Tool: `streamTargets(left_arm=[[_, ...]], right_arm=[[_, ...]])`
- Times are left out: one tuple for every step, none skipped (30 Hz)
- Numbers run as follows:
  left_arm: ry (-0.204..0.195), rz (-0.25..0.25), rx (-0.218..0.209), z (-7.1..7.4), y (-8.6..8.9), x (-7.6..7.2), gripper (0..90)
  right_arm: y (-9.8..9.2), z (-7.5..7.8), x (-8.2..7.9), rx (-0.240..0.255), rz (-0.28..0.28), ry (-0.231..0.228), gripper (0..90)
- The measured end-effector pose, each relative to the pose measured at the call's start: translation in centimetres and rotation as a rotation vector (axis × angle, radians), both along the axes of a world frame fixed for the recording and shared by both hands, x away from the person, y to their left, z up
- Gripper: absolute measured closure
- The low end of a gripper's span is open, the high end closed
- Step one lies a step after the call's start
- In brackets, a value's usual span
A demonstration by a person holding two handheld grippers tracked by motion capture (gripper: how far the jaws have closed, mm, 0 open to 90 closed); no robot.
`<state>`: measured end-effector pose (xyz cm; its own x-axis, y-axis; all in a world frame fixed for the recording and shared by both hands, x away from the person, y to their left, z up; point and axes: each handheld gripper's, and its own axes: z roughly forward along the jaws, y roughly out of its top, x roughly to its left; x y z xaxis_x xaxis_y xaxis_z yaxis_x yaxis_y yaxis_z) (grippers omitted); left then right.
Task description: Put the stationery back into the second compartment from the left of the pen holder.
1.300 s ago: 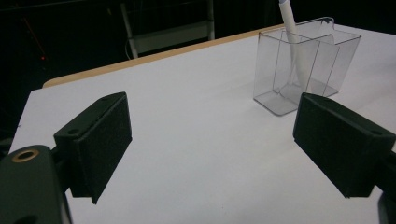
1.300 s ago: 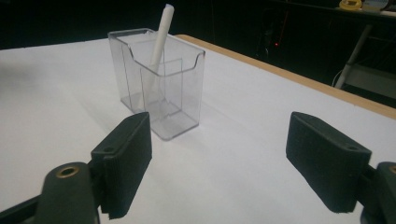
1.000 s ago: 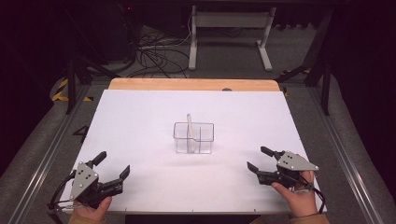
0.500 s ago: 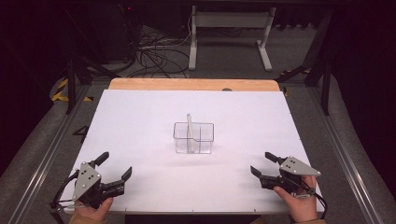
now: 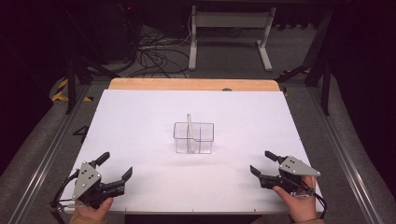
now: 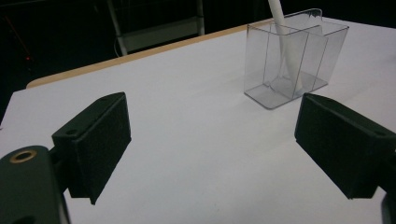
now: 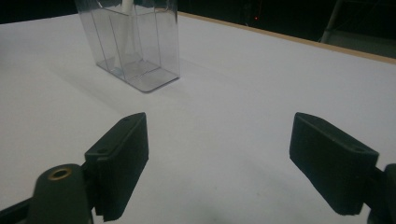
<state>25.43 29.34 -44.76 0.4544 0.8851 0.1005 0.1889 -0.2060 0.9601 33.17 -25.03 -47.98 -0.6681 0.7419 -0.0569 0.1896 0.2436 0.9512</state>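
A clear plastic box [image 5: 194, 137] with an inner divider stands near the middle of the white table top [image 5: 140, 121]. A white stick-like utensil [image 5: 190, 128] leans upright in its left compartment. My left gripper [image 5: 115, 166] rests at the front left corner, open and holding nothing. At the front right, my right gripper [image 5: 263, 162] is open too, with nothing between its jaws. In the left gripper view the box [image 6: 294, 58] and the utensil [image 6: 285, 42] lie ahead on the right. The right gripper view has the box [image 7: 133, 42] ahead on the left.
A wooden strip [image 5: 191, 84] runs along the table's far edge. Beyond it on the dark floor are cables [image 5: 154, 51] and a white metal stand [image 5: 229, 28]. Metal rails [image 5: 343, 154] flank both sides of the table.
The right gripper has drawn back toward the front edge and slightly right. The left gripper has barely moved. The box and utensil are unchanged.
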Motion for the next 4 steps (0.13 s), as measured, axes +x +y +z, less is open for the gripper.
streamTargets(left_arm=[[0.001,-0.001,-0.003,-0.02,0.02,0.02,11.4],[0.001,-0.006,-0.007,-0.04,0.06,0.03,11.2],[-0.001,-0.014,-0.009,-0.06,0.14,0.06,10.9],[-0.003,-0.016,-0.012,-0.08,0.16,0.07,10.5]], right_arm=[[-0.03,0.05,-0.02,0.004,-0.002,-0.004,20.6],[-0.08,0.12,-0.04,0.009,-0.007,-0.008,20.6],[-0.14,0.17,-0.05,0.014,-0.009,-0.012,20.6],[-0.2,0.22,-0.05,0.016,-0.013,-0.015,20.6]])
